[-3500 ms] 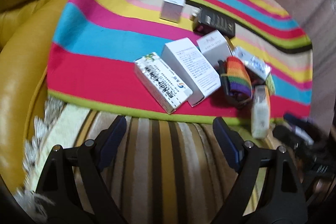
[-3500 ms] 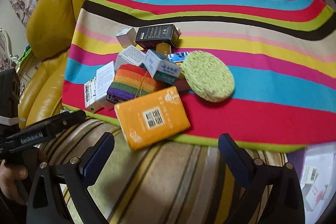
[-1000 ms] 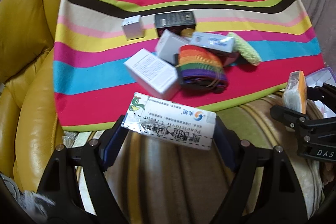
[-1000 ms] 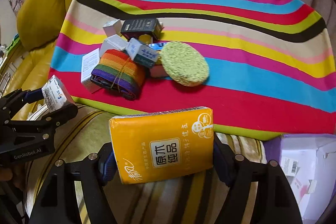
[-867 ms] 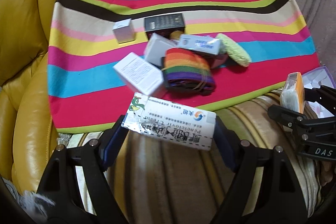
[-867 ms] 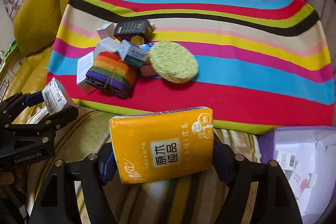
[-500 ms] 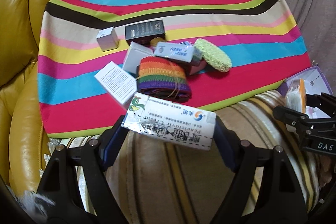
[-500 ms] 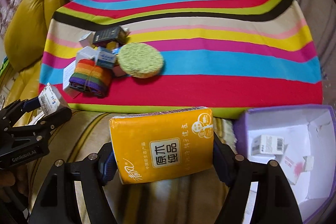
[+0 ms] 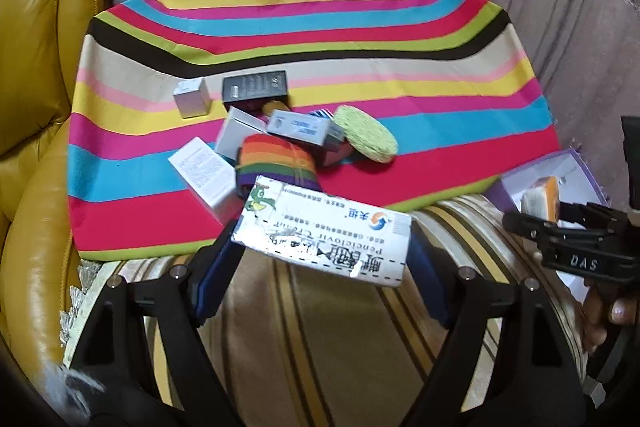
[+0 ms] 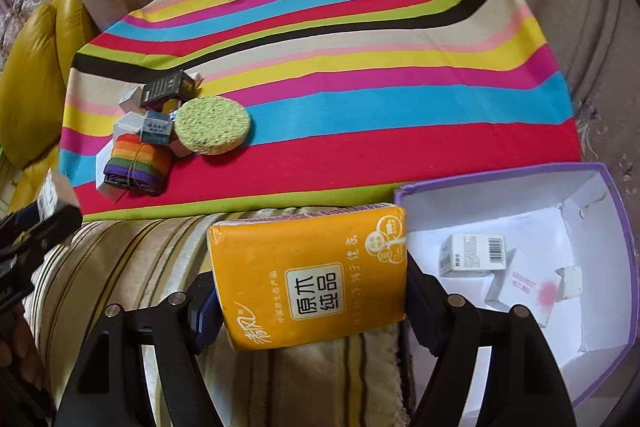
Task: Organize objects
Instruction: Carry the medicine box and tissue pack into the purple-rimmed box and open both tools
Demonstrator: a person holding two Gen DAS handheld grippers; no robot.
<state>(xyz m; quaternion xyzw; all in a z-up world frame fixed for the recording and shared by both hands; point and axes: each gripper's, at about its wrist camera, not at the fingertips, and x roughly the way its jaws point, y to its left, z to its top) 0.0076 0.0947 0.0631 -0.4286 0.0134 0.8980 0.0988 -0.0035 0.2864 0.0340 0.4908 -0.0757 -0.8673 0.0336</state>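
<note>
1. Right wrist view, nearest: the right gripper (image 10: 308, 291) pinches an orange tissue pack (image 10: 308, 271) between its two blue pads, one pad on each short end. The pack is a soft rectangular packet with a white label panel of dark characters, and it tilts slightly. It hangs over a striped beige cushion (image 10: 132, 267), just beside the near left corner of the purple box (image 10: 624, 239).
2. The purple box is open, with purple outer walls and a white lining. Inside lie a small white carton with a barcode (image 10: 474, 253), a flat white packet with a pink mark (image 10: 528, 287) and a small white piece against the far wall; the lining paper is torn and folded.
3. Left wrist view, nearest: the left gripper (image 9: 322, 251) pinches a white medicine box (image 9: 324, 227) across its length. The box is long, printed with a green cartoon figure, a blue-and-orange logo and rows of text seen upside down. It hangs over the same cushion, at the near edge of the striped cloth (image 9: 440, 95).
4. Farther, on the cloth: a rainbow strap roll (image 9: 276, 159), a white leaflet box (image 9: 204, 175), a grey-blue carton (image 9: 300, 125) and a round green sponge (image 9: 364, 135), clustered and touching.
5. Farthest: a black box (image 9: 256, 87) and a small silver box (image 9: 192, 99), side by side.
</note>
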